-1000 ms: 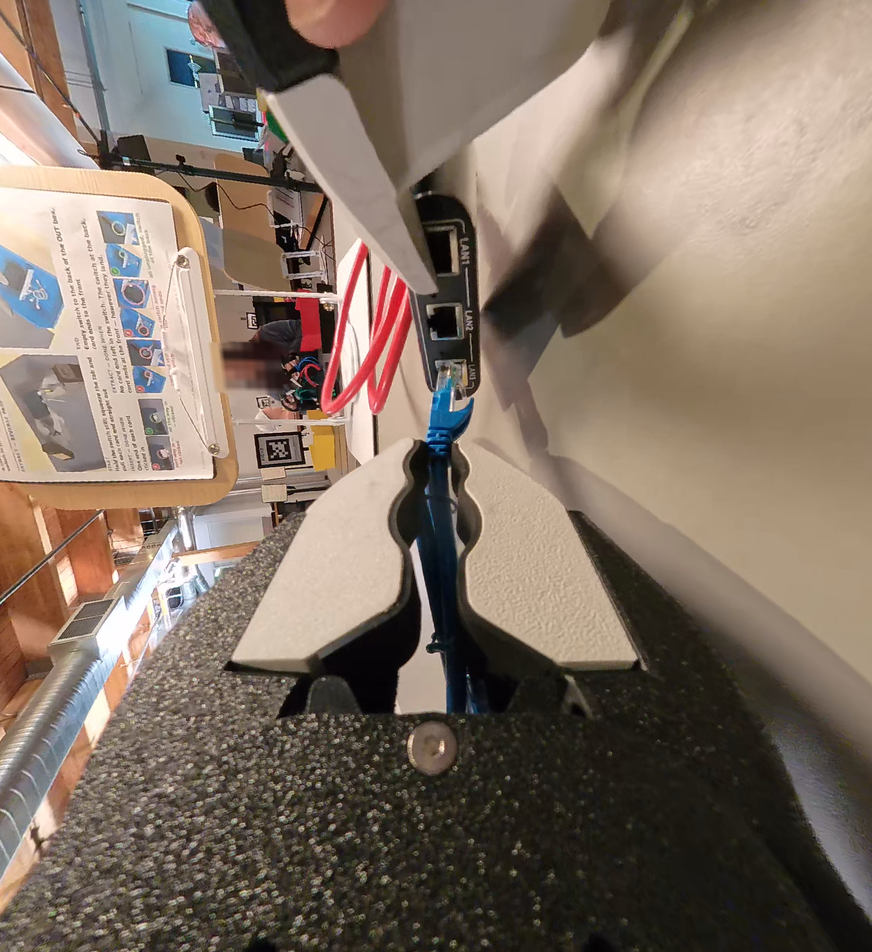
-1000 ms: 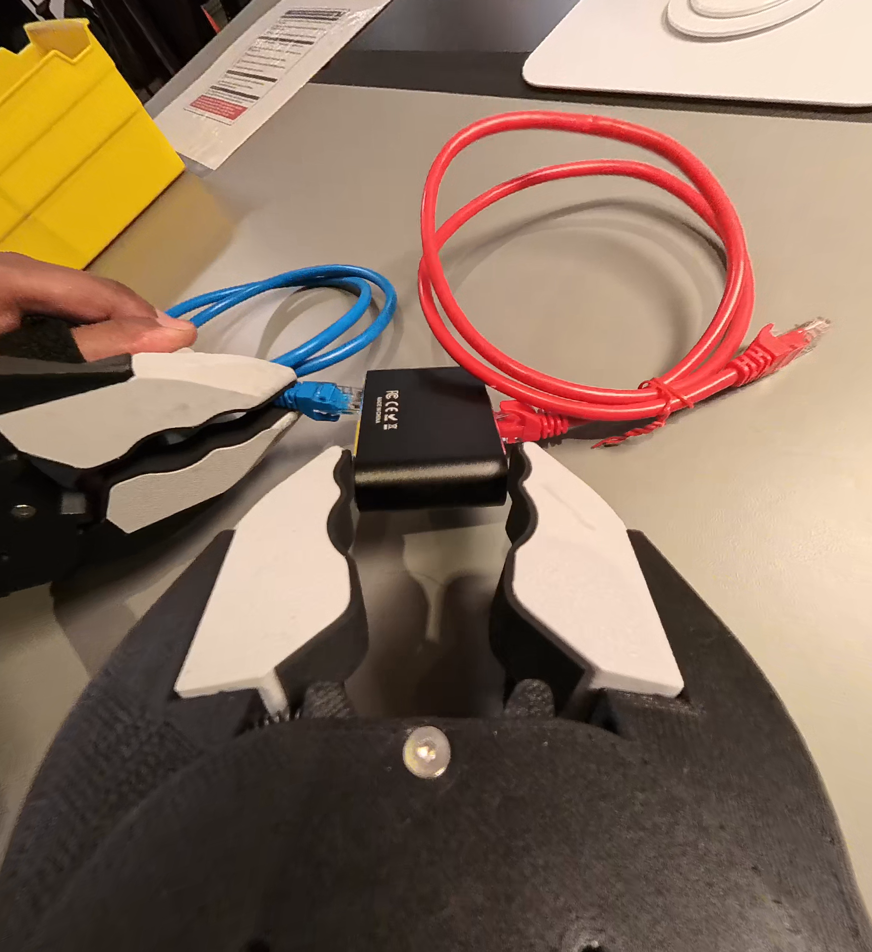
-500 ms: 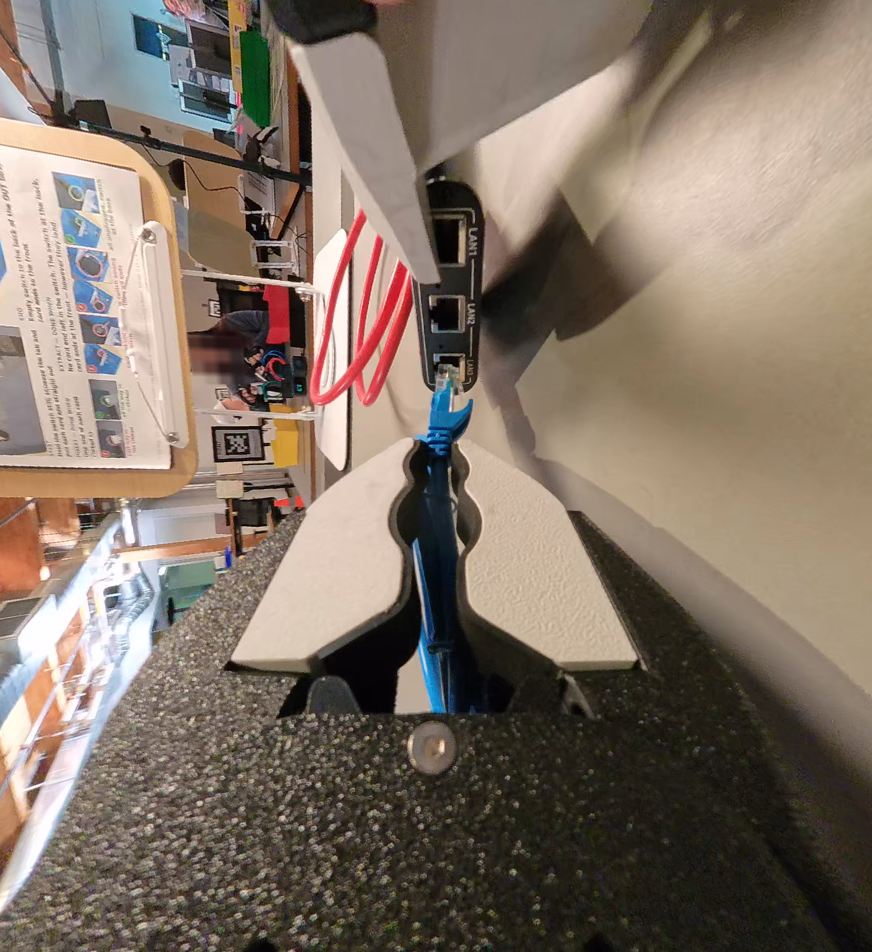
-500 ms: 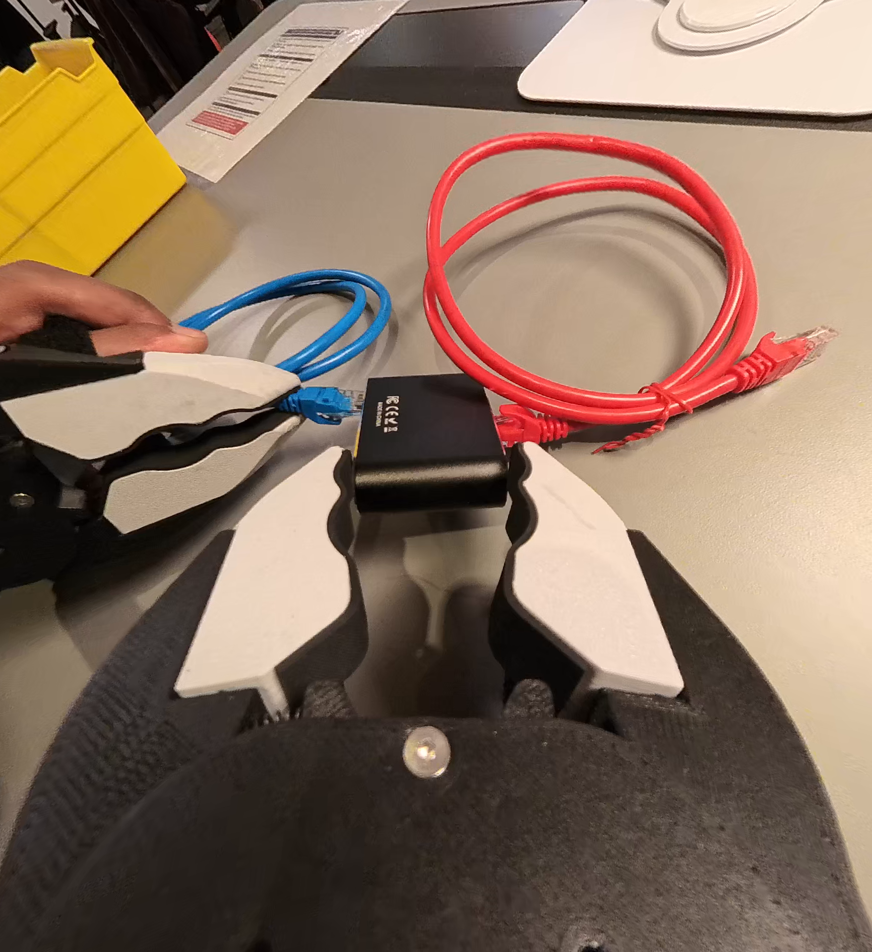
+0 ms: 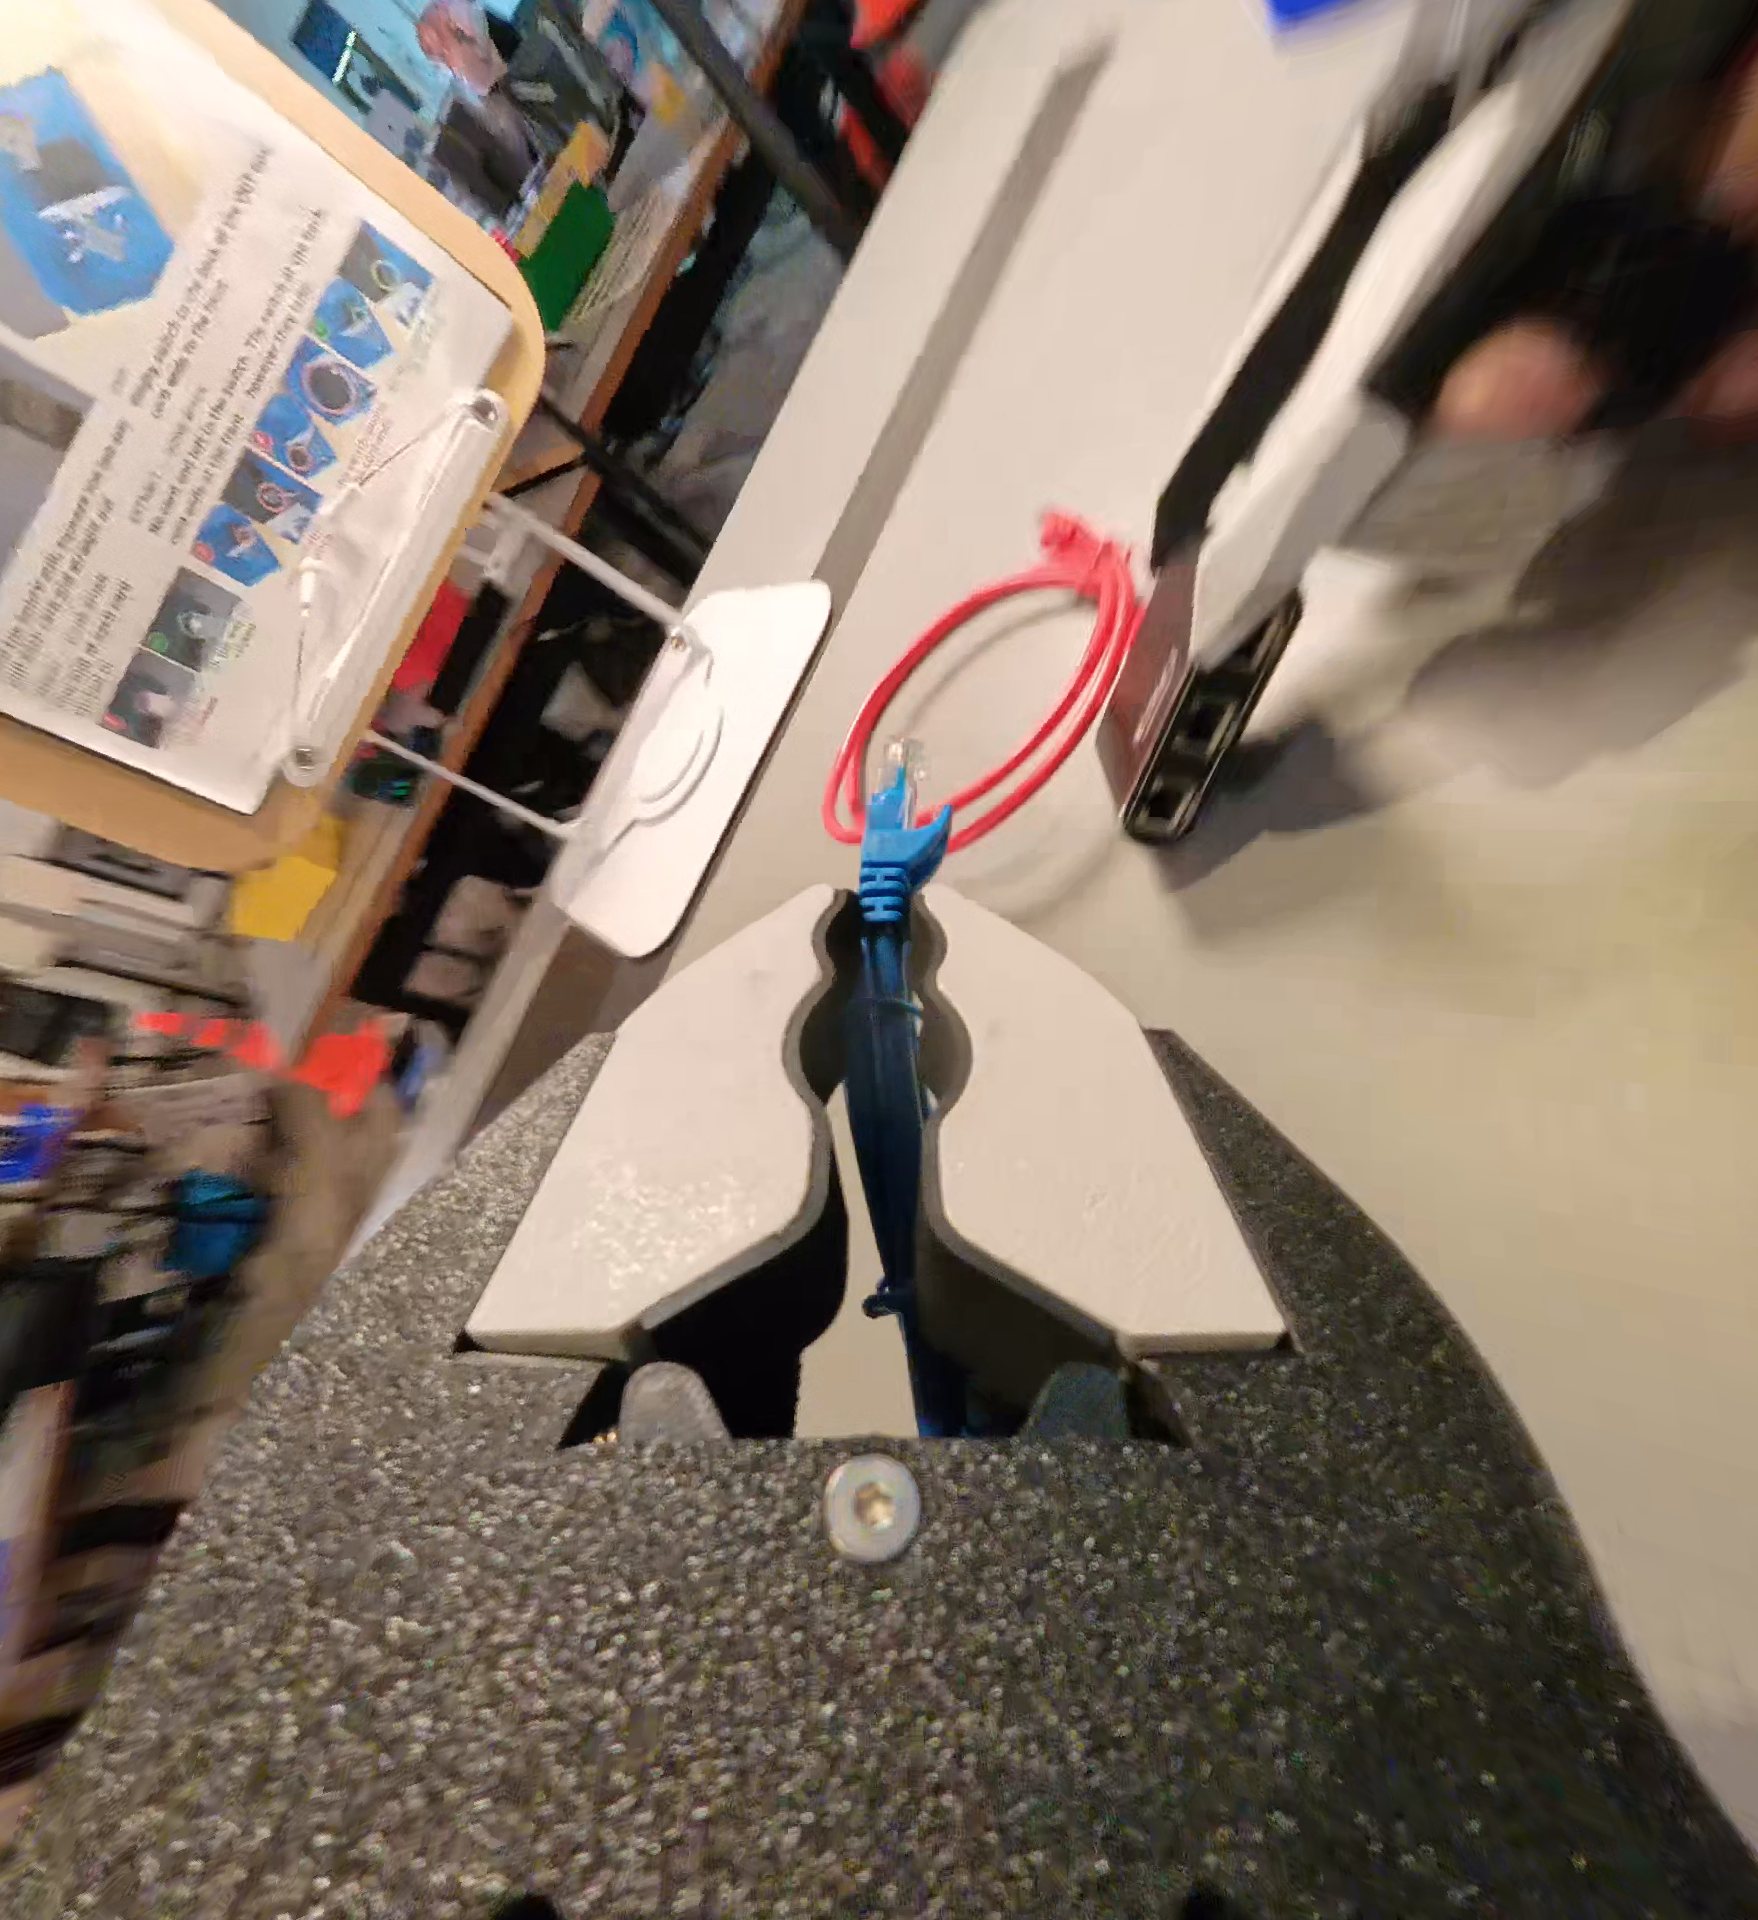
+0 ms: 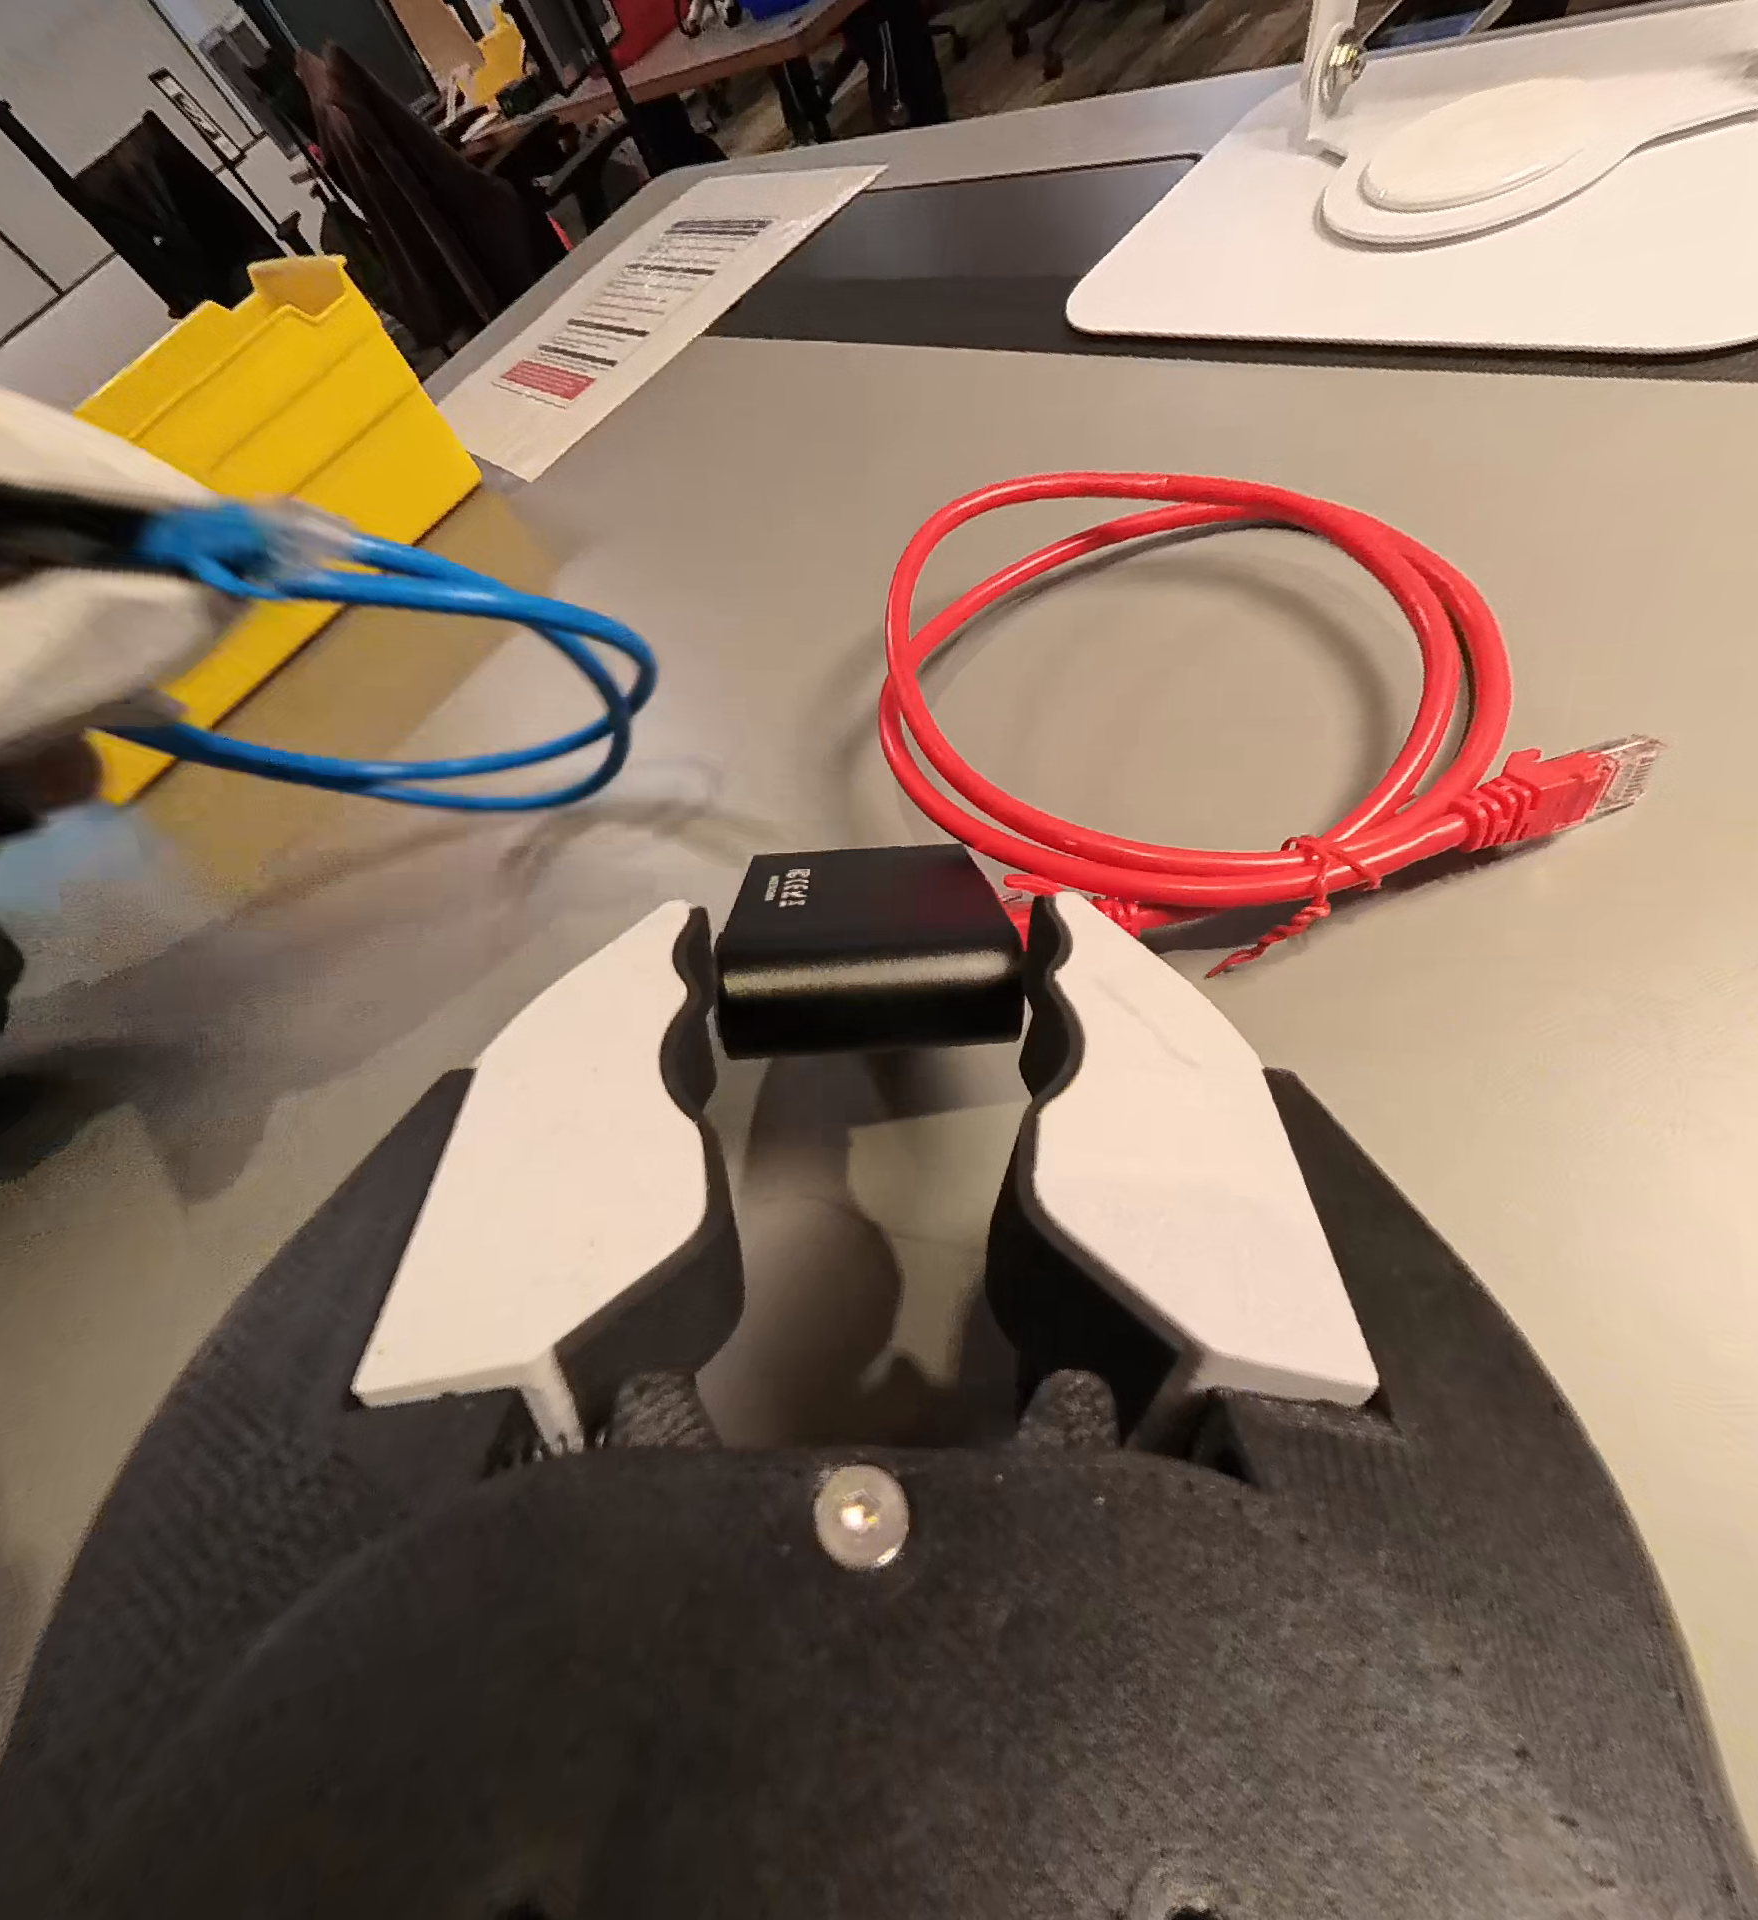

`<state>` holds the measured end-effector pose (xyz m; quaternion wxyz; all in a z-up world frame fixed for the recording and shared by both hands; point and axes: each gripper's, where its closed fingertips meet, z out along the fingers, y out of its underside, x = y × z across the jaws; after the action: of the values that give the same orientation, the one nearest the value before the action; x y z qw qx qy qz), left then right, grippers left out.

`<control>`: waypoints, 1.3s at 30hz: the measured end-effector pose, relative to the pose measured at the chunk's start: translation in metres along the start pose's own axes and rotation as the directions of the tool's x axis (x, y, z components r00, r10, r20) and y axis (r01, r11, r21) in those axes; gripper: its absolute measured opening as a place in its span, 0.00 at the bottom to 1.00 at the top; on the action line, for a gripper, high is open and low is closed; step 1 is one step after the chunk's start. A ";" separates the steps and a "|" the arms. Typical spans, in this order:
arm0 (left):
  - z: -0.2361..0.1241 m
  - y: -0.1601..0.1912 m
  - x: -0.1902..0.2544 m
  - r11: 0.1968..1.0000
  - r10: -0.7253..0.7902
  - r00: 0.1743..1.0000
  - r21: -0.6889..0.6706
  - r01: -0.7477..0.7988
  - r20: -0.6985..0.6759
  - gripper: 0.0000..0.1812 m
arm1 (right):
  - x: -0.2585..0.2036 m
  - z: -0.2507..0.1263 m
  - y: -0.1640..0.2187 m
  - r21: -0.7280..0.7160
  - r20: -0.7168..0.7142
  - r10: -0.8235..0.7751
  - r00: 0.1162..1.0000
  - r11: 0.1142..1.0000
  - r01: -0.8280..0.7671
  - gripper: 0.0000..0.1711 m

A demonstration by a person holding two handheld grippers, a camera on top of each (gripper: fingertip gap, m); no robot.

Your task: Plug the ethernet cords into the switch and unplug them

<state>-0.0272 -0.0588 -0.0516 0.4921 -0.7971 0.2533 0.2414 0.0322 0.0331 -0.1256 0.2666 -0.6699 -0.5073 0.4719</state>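
Nearby, red cord (image 6: pixel 1197 686), yellow bin (image 6: pixel 293 416)

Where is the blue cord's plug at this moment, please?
The blue cord's plug sticks out past the tips of the left tool, off the switch, which the right tool grips; in the right wrist view it is raised at far left, before the yellow bin.

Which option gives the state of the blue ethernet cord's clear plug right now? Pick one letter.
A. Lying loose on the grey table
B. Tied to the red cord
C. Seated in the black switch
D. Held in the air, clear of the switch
D: the left gripper pinches the blue ethernet cord, and its clear plug hangs apart from the small black switch.
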 end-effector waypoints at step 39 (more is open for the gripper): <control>0.040 0.041 0.084 0.618 -0.748 0.418 -0.314 0.720 -0.516 0.05 | 0.002 0.015 0.039 -0.300 -0.023 -0.276 0.961 0.919 0.257 0.35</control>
<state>0.0047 -0.0530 -0.1482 0.4215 -0.8688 0.0165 -0.2592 0.0355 0.0202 -0.1648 0.2422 -0.6417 -0.6492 0.3287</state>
